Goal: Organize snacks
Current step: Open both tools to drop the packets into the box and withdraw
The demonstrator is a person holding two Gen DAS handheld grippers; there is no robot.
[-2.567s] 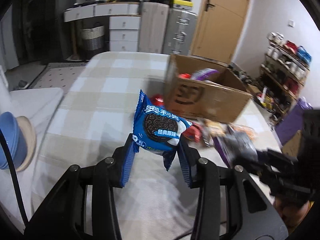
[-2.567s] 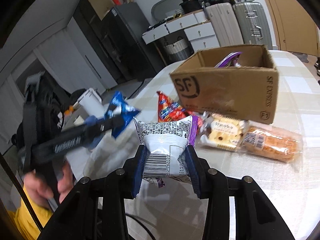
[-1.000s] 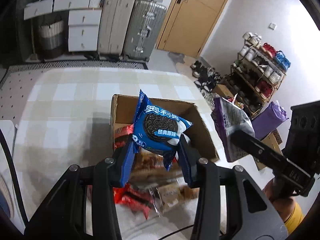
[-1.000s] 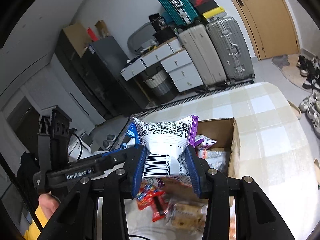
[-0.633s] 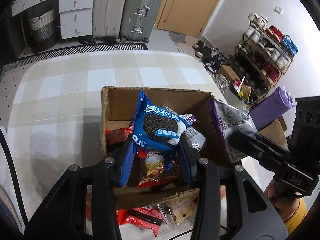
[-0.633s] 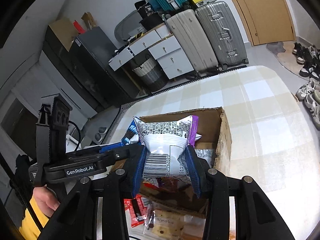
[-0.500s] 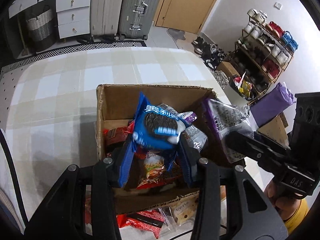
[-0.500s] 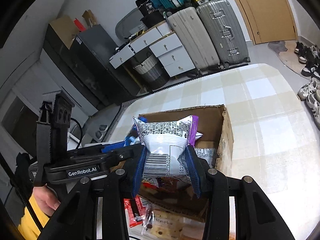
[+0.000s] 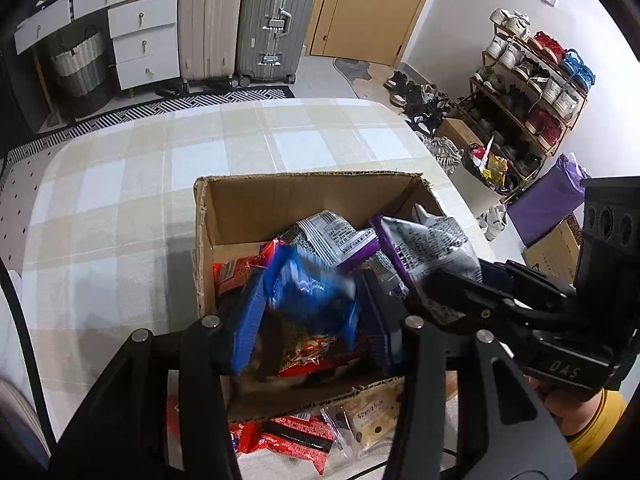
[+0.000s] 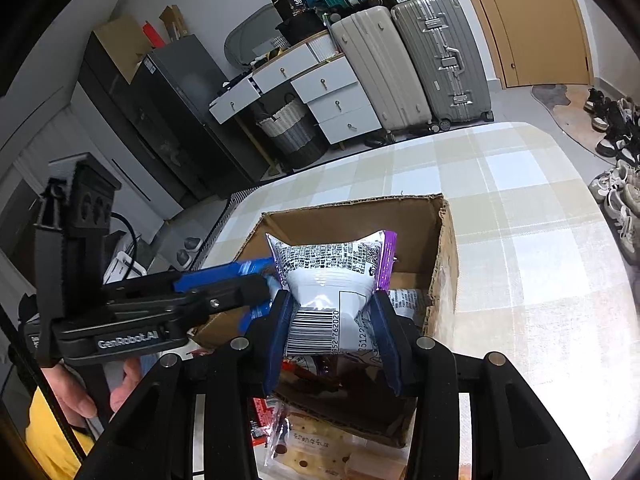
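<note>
Both fingers over box (image 9: 240, 216): left (image 9: 308, 316) releasing blue packet (image 9: 308, 284), right (image 10: 334, 336) gripping purple packet (image 10: 332, 276).

A room in a home. Suitcases (image 9: 248, 20) and white drawers (image 9: 140, 36) far ahead of the tongs, a shoe rack (image 9: 532, 92) off right, a wooden door (image 9: 372, 8).

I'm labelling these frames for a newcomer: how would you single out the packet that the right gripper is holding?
Find the open cardboard box on the checked tablecloth. Over its opening, the right gripper pinches a silver-white packet. Unlike the blurred blue packet beside it, it shows a barcode, dense black print and a purple edge.
</note>
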